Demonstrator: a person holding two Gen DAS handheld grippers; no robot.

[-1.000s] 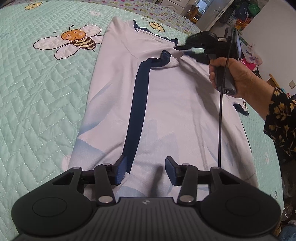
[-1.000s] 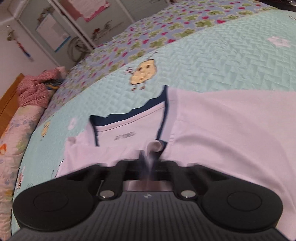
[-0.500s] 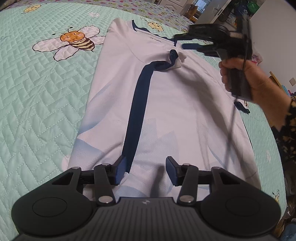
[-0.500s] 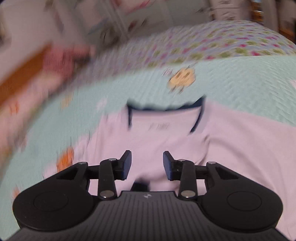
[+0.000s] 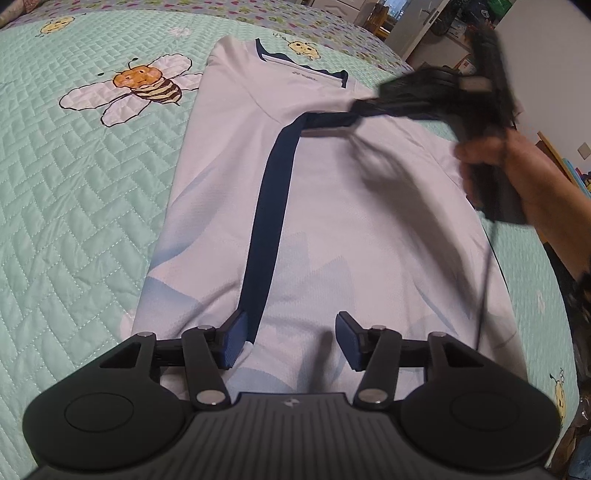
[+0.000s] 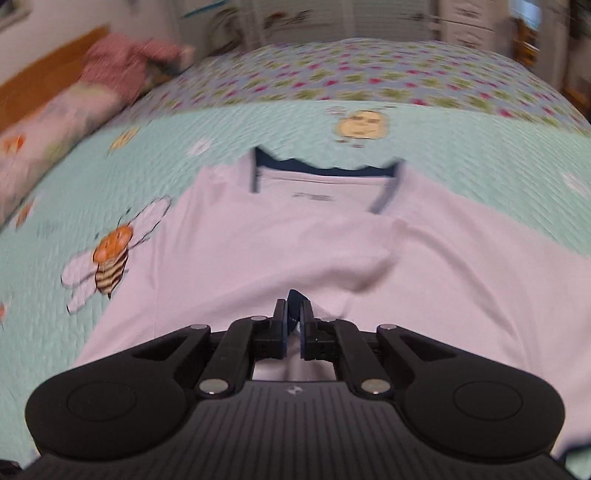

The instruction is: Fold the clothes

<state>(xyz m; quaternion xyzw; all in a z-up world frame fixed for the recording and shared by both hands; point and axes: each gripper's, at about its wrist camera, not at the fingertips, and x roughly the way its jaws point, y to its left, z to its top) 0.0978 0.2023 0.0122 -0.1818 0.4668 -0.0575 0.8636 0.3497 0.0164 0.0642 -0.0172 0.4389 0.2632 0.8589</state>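
A pale lilac shirt (image 5: 351,221) lies flat on the bed, collar (image 5: 303,70) at the far end, with a navy stripe (image 5: 267,221) running down its folded-in side. My left gripper (image 5: 290,341) is open just above the near hem, with the stripe's end beside its left finger (image 5: 232,341). My right gripper (image 5: 356,110), held by a person's hand (image 5: 517,177), is shut on the navy sleeve edge near the collar. In the right wrist view the shirt (image 6: 258,251) spreads ahead, and a sliver of navy fabric (image 6: 294,297) sticks up between the shut right gripper (image 6: 293,314).
A mint quilt (image 5: 74,221) with bee pictures (image 5: 147,83) covers the bed all around the shirt. A pink bundle (image 6: 125,62) and a patterned pillow (image 6: 48,136) lie by the wooden headboard at far left. Furniture and a doorway stand beyond the bed's far corner (image 5: 424,22).
The right gripper held the sleeve a second ago, opened above it half a second ago, and is now shut on the navy sleeve edge again. The left gripper has stayed open at the hem.
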